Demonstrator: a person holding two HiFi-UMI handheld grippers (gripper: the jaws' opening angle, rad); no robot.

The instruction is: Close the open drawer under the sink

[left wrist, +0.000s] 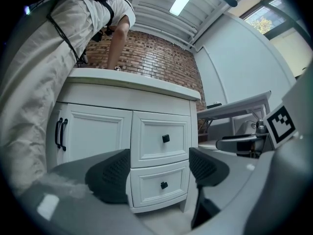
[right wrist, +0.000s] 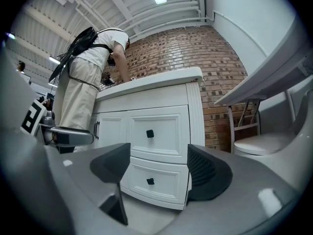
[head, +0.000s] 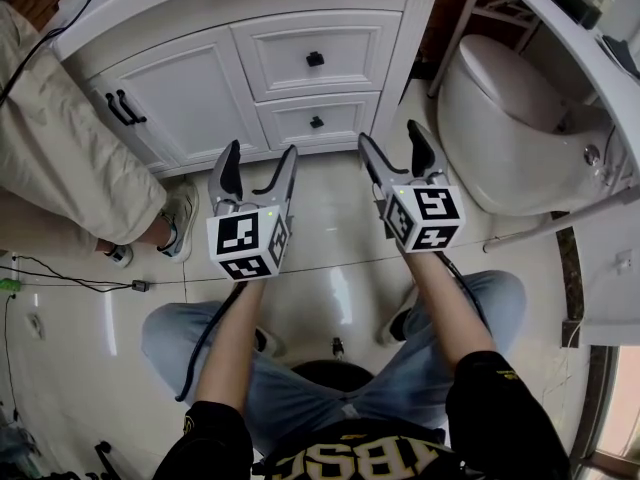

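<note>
A white vanity cabinet [head: 400, 28] stands ahead, with an upper drawer [head: 315, 58] and a lower drawer [head: 316, 121], each with a small black knob. Both drawer fronts look flush with the cabinet face. My left gripper [head: 261, 153] hovers over the floor just short of the lower drawer, open and empty. My right gripper [head: 390, 134] hangs beside it to the right, also open and empty. In the left gripper view the left gripper [left wrist: 159, 173] frames the lower drawer [left wrist: 161, 185] below the upper one [left wrist: 161, 138]. The right gripper [right wrist: 159, 173] frames both drawers [right wrist: 150, 181] too.
A person in beige trousers [head: 60, 148] stands at the left of the cabinet, one shoe [head: 180, 218] near my left gripper. Cabinet doors with black handles [head: 125, 108] lie left of the drawers. A white toilet [head: 510, 128] sits at right under a white tabletop [head: 590, 58]. A cable [head: 80, 280] crosses the floor.
</note>
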